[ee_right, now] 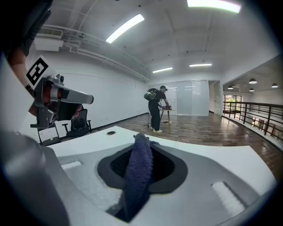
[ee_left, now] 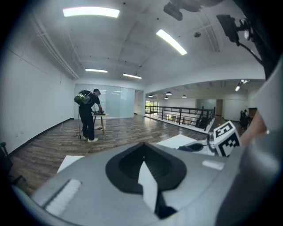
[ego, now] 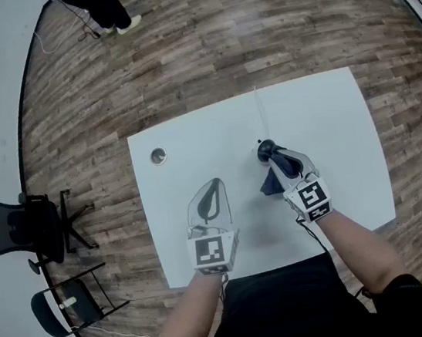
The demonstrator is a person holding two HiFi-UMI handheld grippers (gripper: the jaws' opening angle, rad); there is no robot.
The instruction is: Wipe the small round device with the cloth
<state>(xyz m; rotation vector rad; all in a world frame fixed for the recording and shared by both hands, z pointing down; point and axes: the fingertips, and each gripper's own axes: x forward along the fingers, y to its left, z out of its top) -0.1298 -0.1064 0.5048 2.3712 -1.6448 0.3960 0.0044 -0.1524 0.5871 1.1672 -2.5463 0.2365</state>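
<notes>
The small round device (ego: 158, 156) lies on the white table (ego: 328, 116) near its far left corner; in the right gripper view it is a dark disc (ee_right: 110, 132). My right gripper (ego: 266, 149) hovers over the table's middle, shut on a dark blue cloth (ego: 268, 184) that hangs down between its jaws (ee_right: 139, 170). My left gripper (ego: 214, 181) is nearer the front edge with its jaws together and nothing between them (ee_left: 143, 145). Both grippers are well to the right of the device and apart from it.
A black office chair (ego: 16, 226) and a folding chair (ego: 65, 305) stand on the wood floor left of the table. A person (ego: 104, 7) stands at a small stand far behind. A railing (ee_right: 252, 119) runs along the room's right side.
</notes>
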